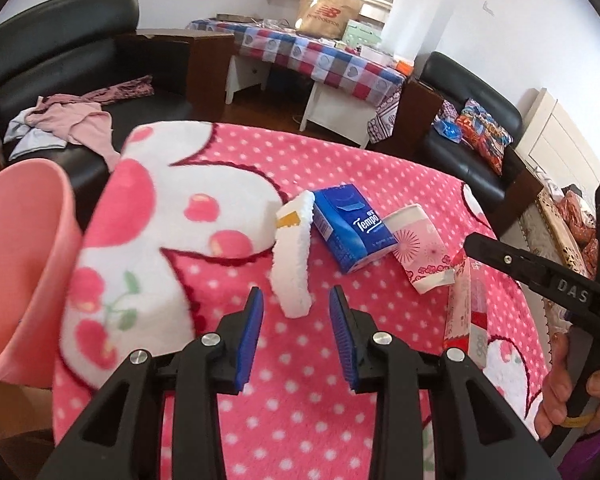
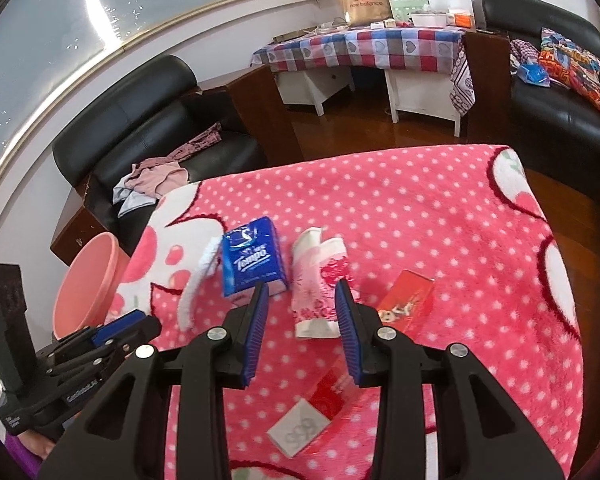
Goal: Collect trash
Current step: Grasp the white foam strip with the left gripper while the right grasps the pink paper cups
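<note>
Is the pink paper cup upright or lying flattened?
Lying flattened: the pink paper cup lies crushed on its side on the blanket, beside the blue tissue pack.

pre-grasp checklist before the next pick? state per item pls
1. Left gripper jaws open, nothing between: ok.
2. Right gripper jaws open, nothing held: ok.
3. Foam piece lined up ahead of left jaws: ok.
4. Flattened cup ahead of right jaws: ok.
5. Pink bin in view at the blanket's left edge, mouth unobstructed: ok.
6. Bin contents: cannot tell.
</note>
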Available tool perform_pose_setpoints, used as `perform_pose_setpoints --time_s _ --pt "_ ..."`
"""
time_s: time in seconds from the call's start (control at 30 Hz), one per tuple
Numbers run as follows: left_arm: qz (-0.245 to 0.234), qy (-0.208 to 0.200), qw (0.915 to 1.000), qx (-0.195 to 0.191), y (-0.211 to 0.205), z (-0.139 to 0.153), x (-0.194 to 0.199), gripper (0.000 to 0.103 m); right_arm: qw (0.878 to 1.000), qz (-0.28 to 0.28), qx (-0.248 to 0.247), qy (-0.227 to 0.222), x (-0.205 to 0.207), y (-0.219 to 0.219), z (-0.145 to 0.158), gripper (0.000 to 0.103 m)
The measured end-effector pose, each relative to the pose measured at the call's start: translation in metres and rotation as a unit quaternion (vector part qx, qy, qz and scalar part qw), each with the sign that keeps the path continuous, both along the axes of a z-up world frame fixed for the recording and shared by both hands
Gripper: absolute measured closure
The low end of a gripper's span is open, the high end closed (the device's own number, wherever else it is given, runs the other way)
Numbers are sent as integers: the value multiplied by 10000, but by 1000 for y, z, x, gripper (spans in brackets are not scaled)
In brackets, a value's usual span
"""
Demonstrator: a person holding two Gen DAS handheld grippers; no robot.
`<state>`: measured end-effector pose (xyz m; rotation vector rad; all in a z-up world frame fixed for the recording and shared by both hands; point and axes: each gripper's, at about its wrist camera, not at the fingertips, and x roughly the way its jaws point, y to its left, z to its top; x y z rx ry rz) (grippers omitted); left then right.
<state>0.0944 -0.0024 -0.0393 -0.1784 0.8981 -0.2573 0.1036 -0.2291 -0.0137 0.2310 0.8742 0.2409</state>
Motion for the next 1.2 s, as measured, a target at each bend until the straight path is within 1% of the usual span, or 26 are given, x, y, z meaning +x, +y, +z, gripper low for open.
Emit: perform_pose_setpoints --time_s 0.17,0.27,0.4,0.5,0.53,0.67,0.83,1.03,1.2 --pt "11 121 9999 33 -5 -12 12 70 10000 21 -78 0 1 -3 -2 68" --pt "13 134 9998 123 -8 -16 16 70 9999 53 -113 9 2 -4 -3 68" --pt "0 54 9997 246 -11 -18 16 70 9999 93 -123 35 4 -4 -6 68" --pt "-45 8 9995 322 -13 -18 15 78 9998 125 -130 50 4 -3 -7 68" --pt "-65 -2 9994 351 -15 -18 15 84 9998 135 -139 56 4 -2 -7 68" --pt "-116 -44 9990 437 -16 -19 13 91 9996 167 -207 40 4 1 -8 68" --pt "-74 -116 9991 397 -12 -16 10 93 9995 212 -239 54 4 4 -10 68" --pt "13 -209 9995 247 -3 -8 5 94 9991 304 -291 97 7 7 -14 68" --pt "46 -258 9996 119 3 -3 -1 94 9982 414 -425 102 11 16 -17 68"
